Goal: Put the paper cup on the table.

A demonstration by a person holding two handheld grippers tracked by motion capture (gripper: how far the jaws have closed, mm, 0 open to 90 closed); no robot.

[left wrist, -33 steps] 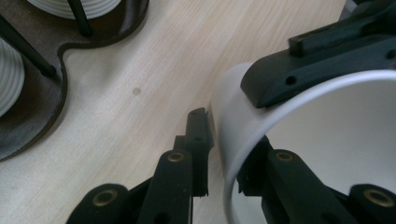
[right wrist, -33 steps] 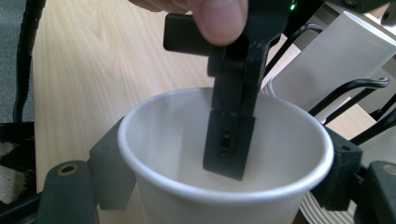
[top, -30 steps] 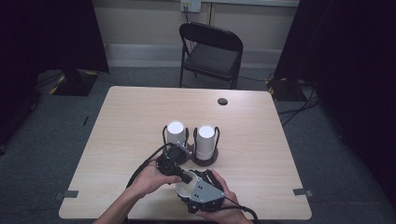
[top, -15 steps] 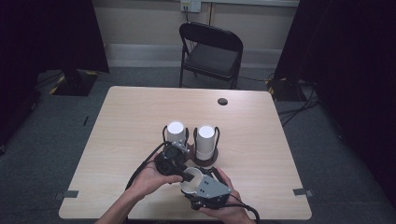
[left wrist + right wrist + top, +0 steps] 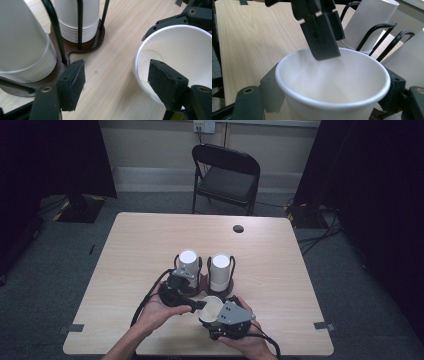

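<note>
Right claw [image 5: 216, 314] grips 1 paper cup [image 5: 332, 85]; left claw [image 5: 117, 77] gapes wide over its rim, so close gently, don't crush it.

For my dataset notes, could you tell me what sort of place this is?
Probably a recording studio or lab: dark curtains flank a lone table, with a folding chair and floor cables.

Two cup stacks [image 5: 188, 265], one loose cup [image 5: 212, 307], one chair [image 5: 227, 176], apparently one holder [image 5: 85, 47].
</note>
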